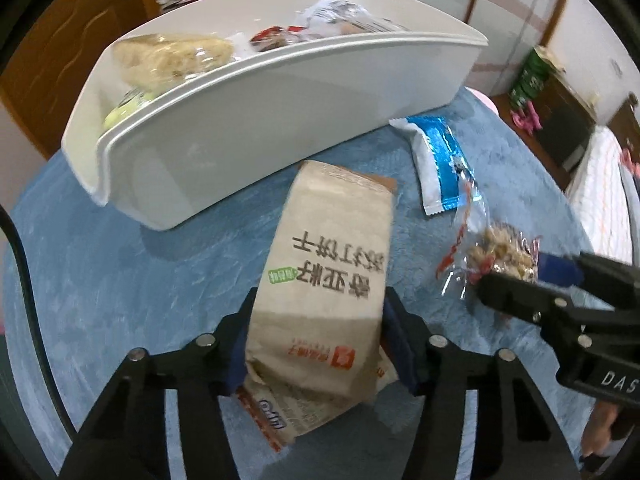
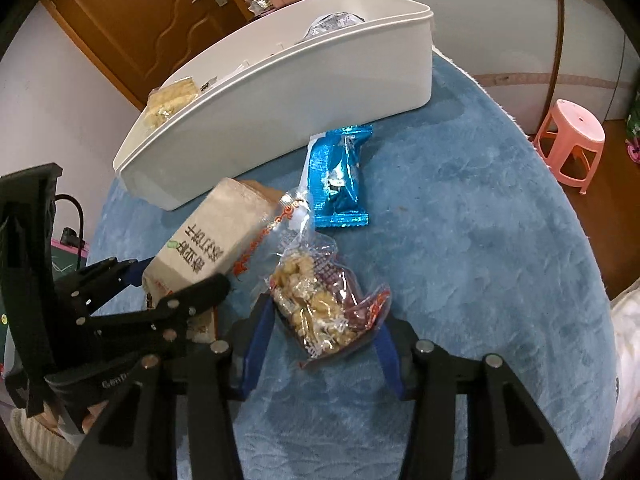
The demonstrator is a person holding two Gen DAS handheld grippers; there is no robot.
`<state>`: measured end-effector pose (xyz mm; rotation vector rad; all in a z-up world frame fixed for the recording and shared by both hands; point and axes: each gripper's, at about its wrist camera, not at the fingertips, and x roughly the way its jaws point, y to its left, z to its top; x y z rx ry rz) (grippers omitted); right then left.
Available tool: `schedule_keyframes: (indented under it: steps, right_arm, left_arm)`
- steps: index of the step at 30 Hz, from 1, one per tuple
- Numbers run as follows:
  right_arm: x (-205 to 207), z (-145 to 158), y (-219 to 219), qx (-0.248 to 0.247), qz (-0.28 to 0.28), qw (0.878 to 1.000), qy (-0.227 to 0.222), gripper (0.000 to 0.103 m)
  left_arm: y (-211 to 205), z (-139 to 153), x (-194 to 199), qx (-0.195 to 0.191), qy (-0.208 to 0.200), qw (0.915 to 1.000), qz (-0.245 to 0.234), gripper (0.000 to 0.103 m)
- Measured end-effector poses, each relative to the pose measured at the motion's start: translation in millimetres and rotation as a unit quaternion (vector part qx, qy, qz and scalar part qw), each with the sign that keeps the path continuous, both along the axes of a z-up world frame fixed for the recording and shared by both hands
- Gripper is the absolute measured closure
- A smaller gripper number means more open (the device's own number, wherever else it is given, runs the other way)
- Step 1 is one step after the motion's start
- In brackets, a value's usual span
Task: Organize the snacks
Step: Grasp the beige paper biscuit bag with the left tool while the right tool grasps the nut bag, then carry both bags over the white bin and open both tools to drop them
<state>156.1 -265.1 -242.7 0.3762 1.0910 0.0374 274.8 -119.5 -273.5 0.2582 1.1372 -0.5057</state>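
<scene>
My left gripper (image 1: 318, 320) is shut on a tan cracker pack (image 1: 324, 276) with dark printed characters, holding it by its near end over the blue cloth; it also shows in the right wrist view (image 2: 208, 236). My right gripper (image 2: 326, 324) is closed around a clear bag of nut candy (image 2: 320, 304), which also shows in the left wrist view (image 1: 500, 256). A blue and white wrapped snack (image 2: 340, 176) lies on the cloth beside the white bin (image 2: 304, 92). The bin (image 1: 248, 120) holds several snacks.
The blue cloth (image 2: 480, 240) covers a round table. A pink stool (image 2: 570, 142) stands on the floor to the right. A wooden door (image 2: 152, 20) is behind the bin. The left gripper (image 2: 182, 300) sits close beside my right fingers.
</scene>
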Motion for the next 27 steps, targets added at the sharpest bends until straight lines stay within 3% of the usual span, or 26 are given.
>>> schedule_keyframes:
  steps: [13, 27]
  right_arm:
    - [-15, 19, 7, 0.006, 0.005, 1.000, -0.019, 0.059]
    - [-45, 69, 26, 0.007, 0.026, 0.997, -0.069, 0.059]
  left_arm:
    - [47, 14, -31, -0.027, 0.006, 0.9970, 0.073, 0.051]
    - [74, 80, -89, -0.090, -0.041, 0.9920, 0.079, 0.051]
